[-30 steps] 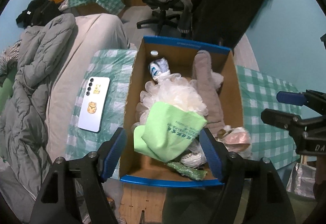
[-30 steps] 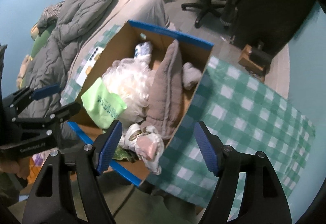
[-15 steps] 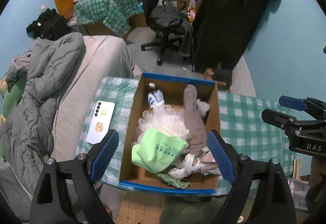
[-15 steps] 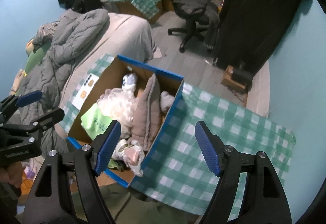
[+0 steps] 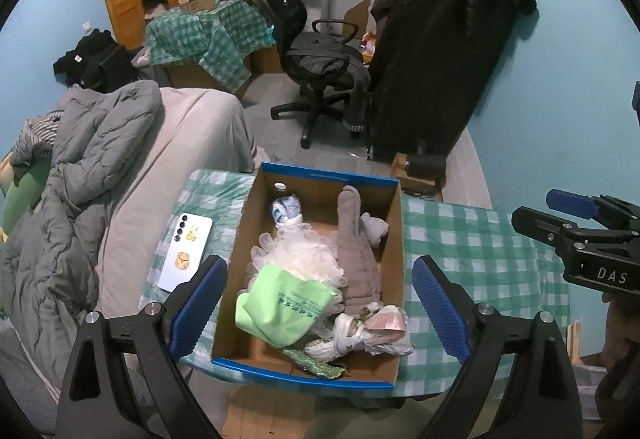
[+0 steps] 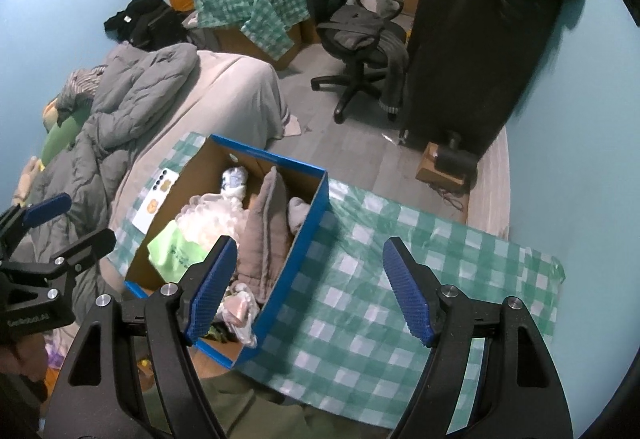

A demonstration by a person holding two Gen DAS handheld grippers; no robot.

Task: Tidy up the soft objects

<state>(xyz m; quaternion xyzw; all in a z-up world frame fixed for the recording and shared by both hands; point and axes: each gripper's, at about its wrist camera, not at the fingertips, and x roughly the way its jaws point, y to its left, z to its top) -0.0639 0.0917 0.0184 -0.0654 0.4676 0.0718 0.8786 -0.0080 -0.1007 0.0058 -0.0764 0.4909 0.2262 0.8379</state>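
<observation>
Two grippers: both hanging above the table edge, pointing steeply downward, neither gripping anything.
Left gripper (image 5: 319, 267): jaws having just been opening wider, now standing wide apart; nothing lying between the pads, only the box contents showing through the gap from well below.
Right gripper (image 6: 309, 243): jaws standing wide apart and empty, pointing mostly at bare checked cloth (image 6: 400, 279).
Box (image 5: 328, 173): sitting on the checked cloth, lying straight ahead of and below the left gripper; lying off to the left of the right gripper, with only the near corner showing under its left finger.
Long axis of box: running away from the holder, roughly in line with the left gripper's pointing direction.
Soft objects: all seeming to be resting inside the box already.
Green cloth (image 5: 284, 307): lying on top at the near left, closest to the left gripper.
White mesh puff (image 5: 304, 259): bulging just behind the green cloth, touching it.
Grey plush roll (image 5: 356, 255): stretching along the box's long axis, near the right wall.
Bagged bundle (image 5: 360, 331): slumping at the near right corner.
Phone (image 5: 186, 253): lying flat just beside the box's left wall, outside it.
Nearer hand, as judged: left, being centred over the box; right needing a sideways shift to reach in.
</observation>
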